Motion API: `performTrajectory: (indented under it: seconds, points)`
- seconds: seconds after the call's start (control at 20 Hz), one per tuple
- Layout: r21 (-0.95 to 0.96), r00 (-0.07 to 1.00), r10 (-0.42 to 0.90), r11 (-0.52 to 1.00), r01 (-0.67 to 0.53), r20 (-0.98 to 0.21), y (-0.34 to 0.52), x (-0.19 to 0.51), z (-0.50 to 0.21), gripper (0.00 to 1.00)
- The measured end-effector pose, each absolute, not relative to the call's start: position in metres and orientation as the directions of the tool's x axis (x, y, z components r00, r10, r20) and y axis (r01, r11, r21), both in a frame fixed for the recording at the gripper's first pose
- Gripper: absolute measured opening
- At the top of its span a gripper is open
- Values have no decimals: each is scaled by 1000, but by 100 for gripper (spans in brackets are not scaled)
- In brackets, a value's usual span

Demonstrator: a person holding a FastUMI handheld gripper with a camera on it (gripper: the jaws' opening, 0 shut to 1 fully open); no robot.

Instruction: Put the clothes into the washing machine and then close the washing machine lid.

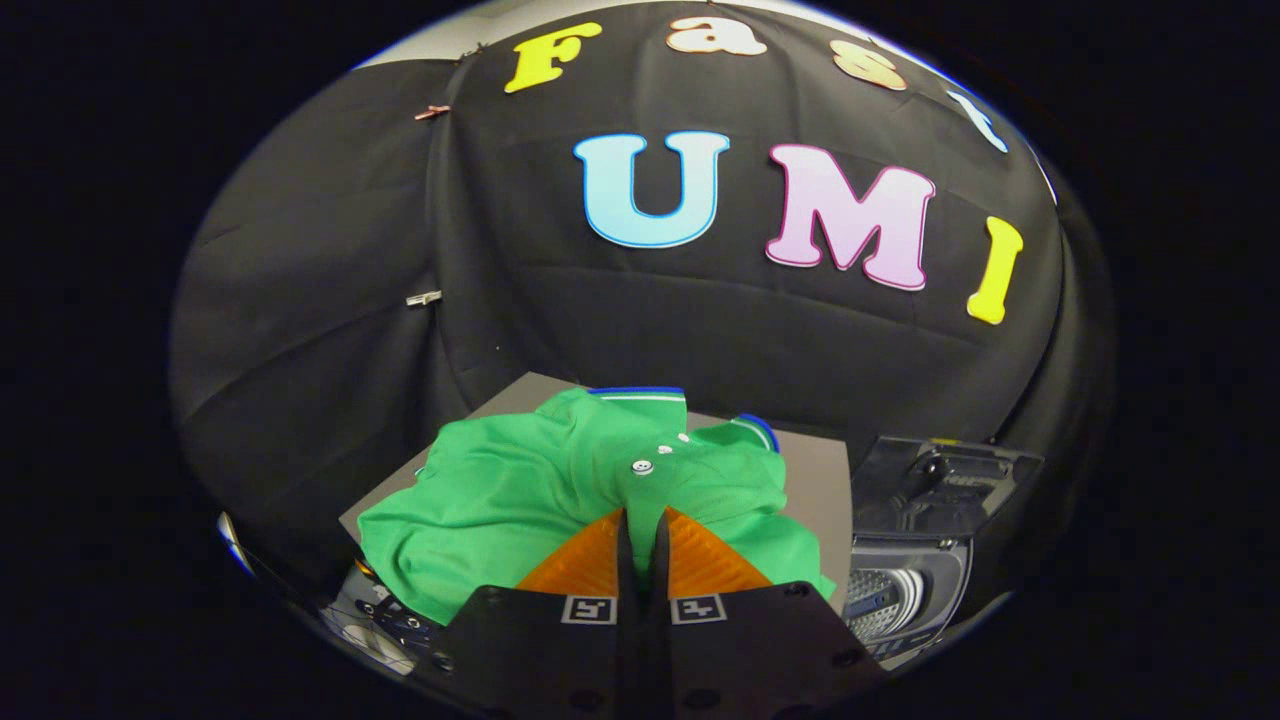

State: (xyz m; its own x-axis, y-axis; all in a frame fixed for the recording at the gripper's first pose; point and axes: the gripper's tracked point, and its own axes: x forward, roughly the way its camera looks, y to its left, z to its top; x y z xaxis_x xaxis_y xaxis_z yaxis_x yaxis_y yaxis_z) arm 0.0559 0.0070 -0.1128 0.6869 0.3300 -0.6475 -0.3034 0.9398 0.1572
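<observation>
A green polo shirt (520,490) with white buttons and a blue-and-white trimmed collar lies crumpled on a grey table (815,475). My gripper (642,515) is shut on a fold of the shirt just below its button placket, and the cloth bunches up around the fingertips. To the right of the table stands the washing machine (905,590). Its dark lid (945,475) is raised and the perforated metal drum (870,595) shows underneath.
The black cloth wall hangs close behind the table, with a couple of clips (424,298) on its left fold. Below the table's left corner sits some dark equipment (385,620), too blurred to make out.
</observation>
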Motion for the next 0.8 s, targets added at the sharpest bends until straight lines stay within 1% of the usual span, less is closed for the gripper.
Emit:
performTrajectory:
  seconds: [0.1, 0.2, 0.35, 0.8]
  points:
    - [169, 696, 344, 936, -309, -631, -5, 56, -104, 5]
    - [208, 707, 356, 934, -291, -611, -19, 61, -97, 5]
    - [291, 692, 417, 908, -300, -589, -41, 65, -89, 5]
    - [308, 683, 540, 841, -444, -491, -154, 85, -58, 5]
